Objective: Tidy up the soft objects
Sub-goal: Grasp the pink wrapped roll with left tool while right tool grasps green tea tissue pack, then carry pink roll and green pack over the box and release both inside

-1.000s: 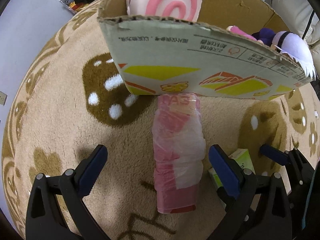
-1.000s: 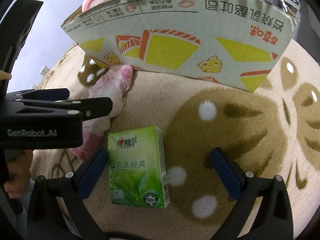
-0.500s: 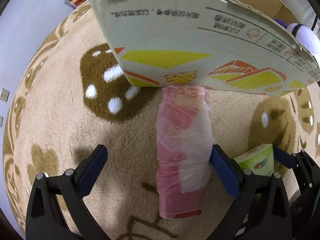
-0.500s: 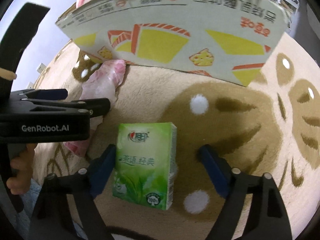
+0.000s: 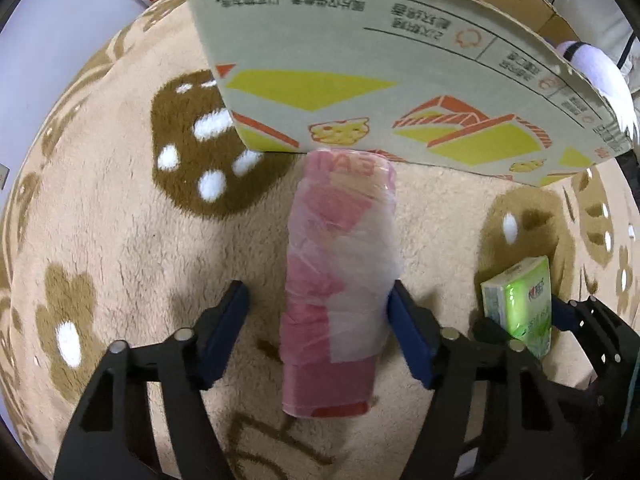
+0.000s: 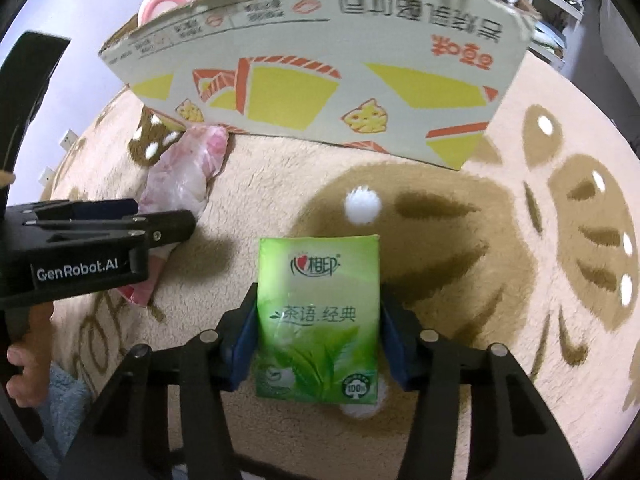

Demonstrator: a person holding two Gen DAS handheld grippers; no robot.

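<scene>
— Which hand is ready first, do you think?

— The right gripper (image 6: 318,324). Its jaws have just been closing and now both blue pads press the two narrow sides of the green tissue pack (image 6: 318,320), which lies flat on the rug (image 6: 440,240), its long axis along the fingers.

— And the left gripper (image 5: 318,320)?

— It has been closing too, but it only straddles the pink roll (image 5: 340,280). One pad touches the crinkled plastic wrap; the other stands apart. The roll is a soft cylinder, its long axis running away toward the cardboard box (image 5: 380,80).

— So the box is the goal?

— I judge yes. It stands just beyond, the roll's far end touching its printed wall, plush toys inside.
</scene>
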